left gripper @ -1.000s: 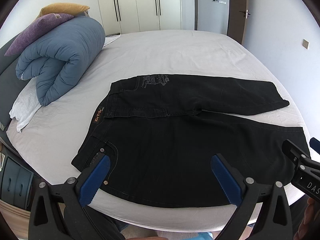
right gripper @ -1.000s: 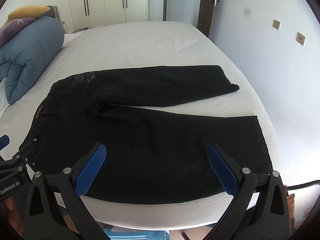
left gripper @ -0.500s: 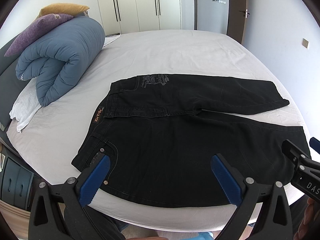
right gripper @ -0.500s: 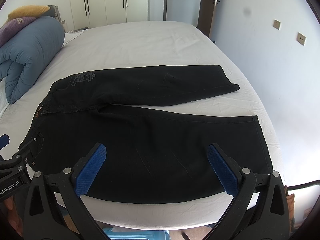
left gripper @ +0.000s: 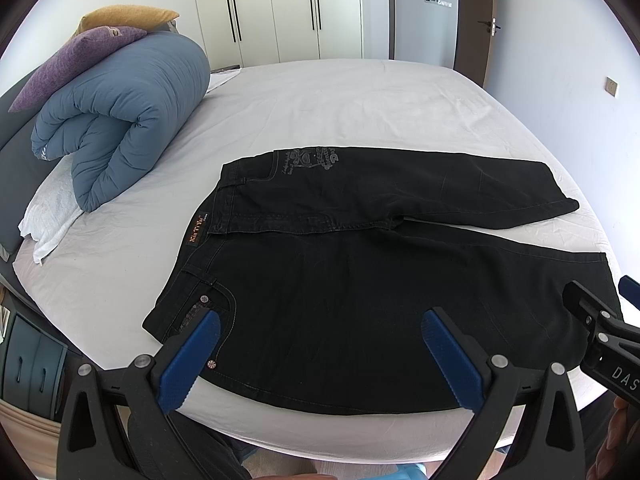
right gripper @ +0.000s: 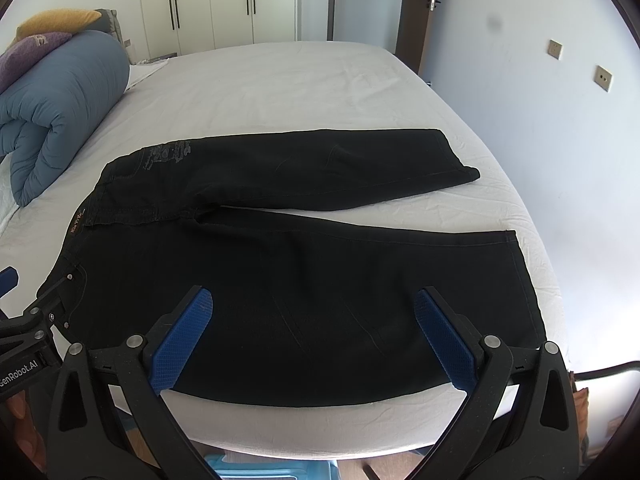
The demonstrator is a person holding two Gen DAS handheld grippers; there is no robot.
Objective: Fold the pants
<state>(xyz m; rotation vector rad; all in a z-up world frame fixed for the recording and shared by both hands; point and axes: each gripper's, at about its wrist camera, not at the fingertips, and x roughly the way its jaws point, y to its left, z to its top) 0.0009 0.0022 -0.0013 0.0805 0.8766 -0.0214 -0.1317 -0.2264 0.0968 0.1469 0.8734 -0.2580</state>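
Note:
Black pants lie spread flat on the white bed, waistband to the left, both legs running right; they also show in the right wrist view. The far leg ends short of the near leg. My left gripper is open and empty, hovering over the near edge by the waist pocket. My right gripper is open and empty over the near leg. Each gripper shows at the edge of the other's view.
A rolled blue duvet with purple and yellow pillows lies at the left of the bed. White wardrobes and a door stand behind. A wall runs close along the right.

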